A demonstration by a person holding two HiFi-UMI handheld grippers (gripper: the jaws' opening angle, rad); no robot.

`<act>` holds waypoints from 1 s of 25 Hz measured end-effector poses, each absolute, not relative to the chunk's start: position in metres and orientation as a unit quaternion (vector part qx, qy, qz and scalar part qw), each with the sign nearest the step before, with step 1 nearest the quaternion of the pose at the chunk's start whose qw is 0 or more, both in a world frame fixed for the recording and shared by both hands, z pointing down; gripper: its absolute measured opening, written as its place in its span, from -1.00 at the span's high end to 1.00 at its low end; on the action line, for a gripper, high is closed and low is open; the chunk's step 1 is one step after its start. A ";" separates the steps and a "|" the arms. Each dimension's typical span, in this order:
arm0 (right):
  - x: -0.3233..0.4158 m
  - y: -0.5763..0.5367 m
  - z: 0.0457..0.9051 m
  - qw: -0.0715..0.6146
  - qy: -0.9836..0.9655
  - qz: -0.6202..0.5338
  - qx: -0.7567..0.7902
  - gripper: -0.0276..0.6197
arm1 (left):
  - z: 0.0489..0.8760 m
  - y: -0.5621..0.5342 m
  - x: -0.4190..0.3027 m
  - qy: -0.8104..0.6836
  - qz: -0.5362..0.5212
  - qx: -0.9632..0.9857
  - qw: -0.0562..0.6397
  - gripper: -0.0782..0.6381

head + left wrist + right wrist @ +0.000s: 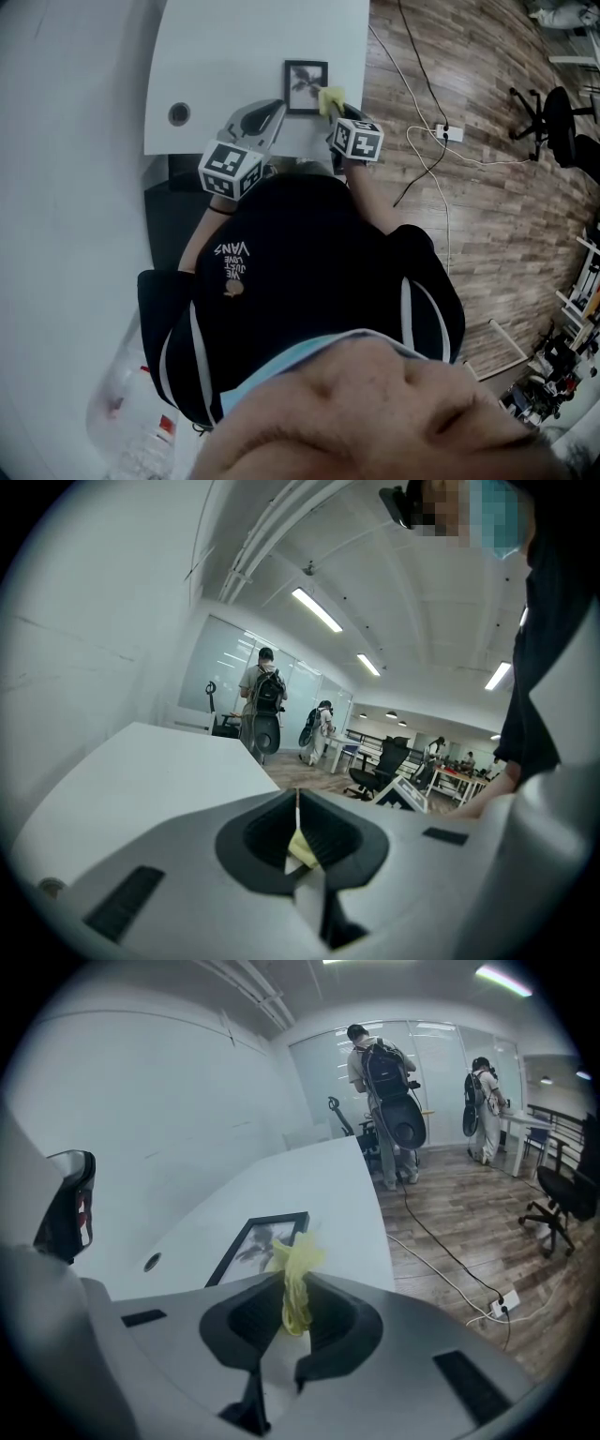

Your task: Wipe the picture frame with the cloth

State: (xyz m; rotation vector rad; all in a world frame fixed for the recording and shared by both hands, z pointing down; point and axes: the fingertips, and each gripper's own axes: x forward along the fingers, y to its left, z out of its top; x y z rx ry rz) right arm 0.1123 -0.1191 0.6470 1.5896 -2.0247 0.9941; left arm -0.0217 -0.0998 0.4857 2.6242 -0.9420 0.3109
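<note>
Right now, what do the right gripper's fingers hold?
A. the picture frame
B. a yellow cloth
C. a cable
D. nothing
B: in the right gripper view, the right gripper is closed on the yellow cloth, while the picture frame lies on the table beyond.

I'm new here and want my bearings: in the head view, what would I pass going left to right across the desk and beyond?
Round cable hole → left gripper → picture frame → yellow cloth, pinched in the right gripper → white power strip → black office chair.
</note>
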 end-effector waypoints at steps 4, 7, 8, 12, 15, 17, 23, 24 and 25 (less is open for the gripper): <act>0.120 -0.118 0.646 0.189 -0.716 0.353 0.572 0.77 | 0.485 -0.101 -0.017 -0.327 0.107 0.924 0.166 0.73; 0.123 -0.118 0.646 0.189 -0.716 0.353 0.572 0.77 | 0.485 -0.102 -0.013 -0.323 0.107 0.925 0.166 0.73; 0.122 -0.118 0.646 0.189 -0.716 0.353 0.571 0.77 | 0.485 -0.102 -0.012 -0.322 0.107 0.926 0.166 0.73; 0.125 -0.117 0.644 0.186 -0.716 0.355 0.572 0.77 | 0.486 -0.104 -0.009 -0.320 0.107 0.926 0.166 0.73; 0.124 -0.120 0.640 0.182 -0.719 0.353 0.570 0.77 | 0.486 -0.106 -0.008 -0.320 0.108 0.926 0.167 0.73; 0.121 -0.122 0.636 0.178 -0.725 0.351 0.565 0.77 | 0.486 -0.108 -0.007 -0.319 0.108 0.927 0.167 0.73; 0.116 -0.127 0.619 0.167 -0.740 0.334 0.560 0.77 | 0.485 -0.111 -0.006 -0.318 0.107 0.928 0.163 0.73; 0.114 -0.128 0.616 0.165 -0.742 0.330 0.560 0.77 | 0.484 -0.112 -0.008 -0.319 0.106 0.928 0.161 0.73; 0.113 -0.129 0.612 0.162 -0.744 0.327 0.559 0.77 | 0.483 -0.113 -0.009 -0.320 0.105 0.928 0.160 0.73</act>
